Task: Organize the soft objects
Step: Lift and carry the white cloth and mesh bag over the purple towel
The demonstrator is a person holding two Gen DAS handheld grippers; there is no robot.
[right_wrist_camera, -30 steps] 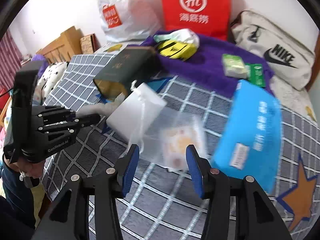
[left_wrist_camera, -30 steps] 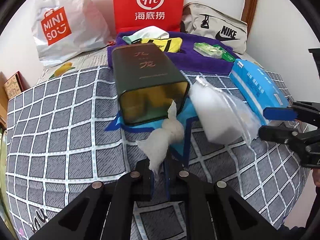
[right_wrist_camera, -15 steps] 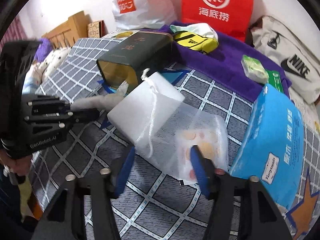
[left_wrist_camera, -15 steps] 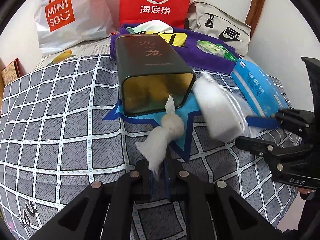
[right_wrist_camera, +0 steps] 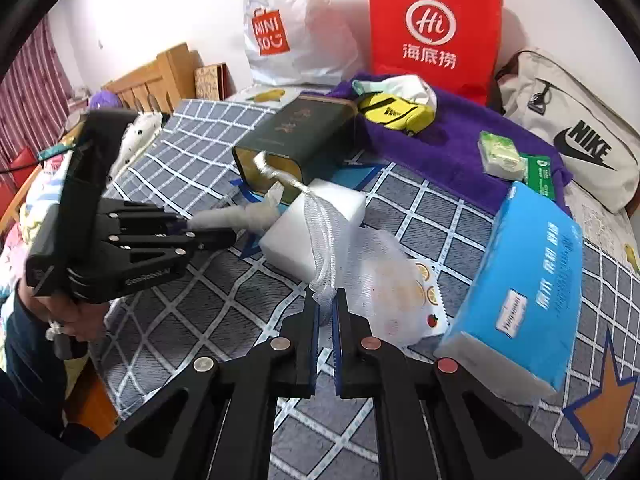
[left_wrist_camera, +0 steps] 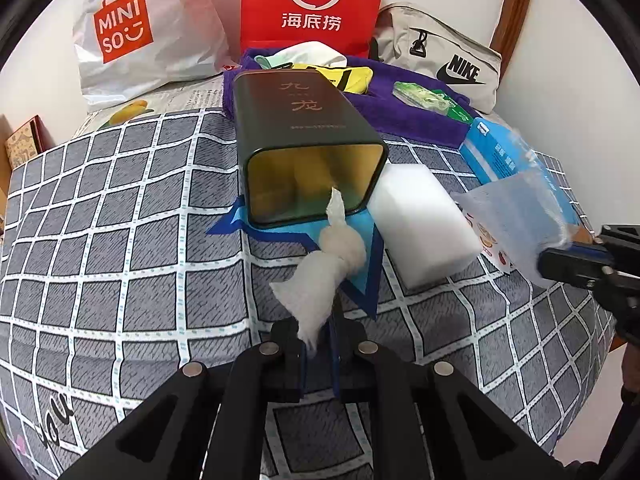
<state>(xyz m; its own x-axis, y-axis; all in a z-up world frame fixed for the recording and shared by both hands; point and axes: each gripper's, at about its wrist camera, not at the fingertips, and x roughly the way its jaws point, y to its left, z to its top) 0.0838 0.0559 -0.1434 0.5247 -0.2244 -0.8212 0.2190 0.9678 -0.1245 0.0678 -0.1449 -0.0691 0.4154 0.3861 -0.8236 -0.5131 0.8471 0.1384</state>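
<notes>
My left gripper [left_wrist_camera: 318,332] is shut on a twisted white tissue [left_wrist_camera: 328,268], whose tip points into the open mouth of a dark green tin [left_wrist_camera: 308,148] lying on its side. A white foam block [left_wrist_camera: 424,220] lies beside the tin. My right gripper [right_wrist_camera: 326,308] is closing, and its pads pinch the edge of a clear mesh drawstring bag [right_wrist_camera: 372,272]. The bag holds a fruit-printed packet, and its gathered rim drapes over the foam block [right_wrist_camera: 316,220]. In the left wrist view the bag [left_wrist_camera: 516,216] hangs lifted from the right gripper [left_wrist_camera: 572,256].
A blue tissue pack [right_wrist_camera: 528,280] lies right of the bag on the checked bedcover [right_wrist_camera: 192,160]. Behind are a purple towel [right_wrist_camera: 440,140] with small packets and a yellow pouch, a Nike bag [right_wrist_camera: 576,136], a red paper bag [right_wrist_camera: 432,28] and a white Miniso bag [right_wrist_camera: 288,28].
The right gripper's jaws went from wide apart to pinched on the mesh bag's edge and lifted it. The foam block now lies mostly outside the bag. The left gripper kept still.
</notes>
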